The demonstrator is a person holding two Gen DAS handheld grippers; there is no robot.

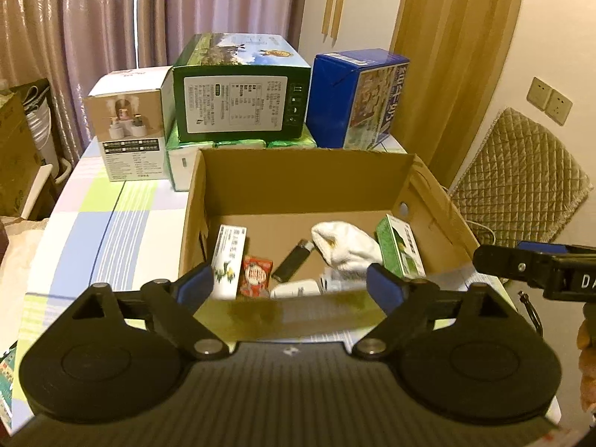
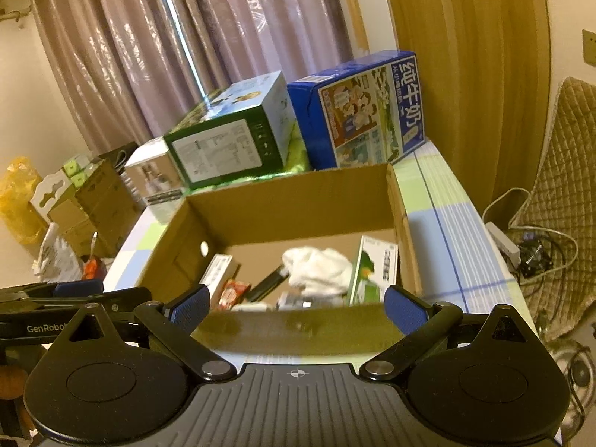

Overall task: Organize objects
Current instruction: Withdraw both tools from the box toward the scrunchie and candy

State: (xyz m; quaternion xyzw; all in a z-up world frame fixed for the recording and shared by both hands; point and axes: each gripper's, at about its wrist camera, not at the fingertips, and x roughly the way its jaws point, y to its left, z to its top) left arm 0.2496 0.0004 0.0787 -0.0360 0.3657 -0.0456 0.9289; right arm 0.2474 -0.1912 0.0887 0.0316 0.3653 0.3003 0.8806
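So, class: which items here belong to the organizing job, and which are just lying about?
Job items:
cardboard box
white sock
black lighter
red packet
green carton

Lying about:
blue milk carton
large green box
quilted chair cover

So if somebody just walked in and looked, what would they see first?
Probably the big open cardboard box in the middle of the table, with a white sock, a black lighter and a small red packet inside. Behind it stand a green carton and a blue milk carton. Both grippers, left and right, are open and empty at the box's near edge.
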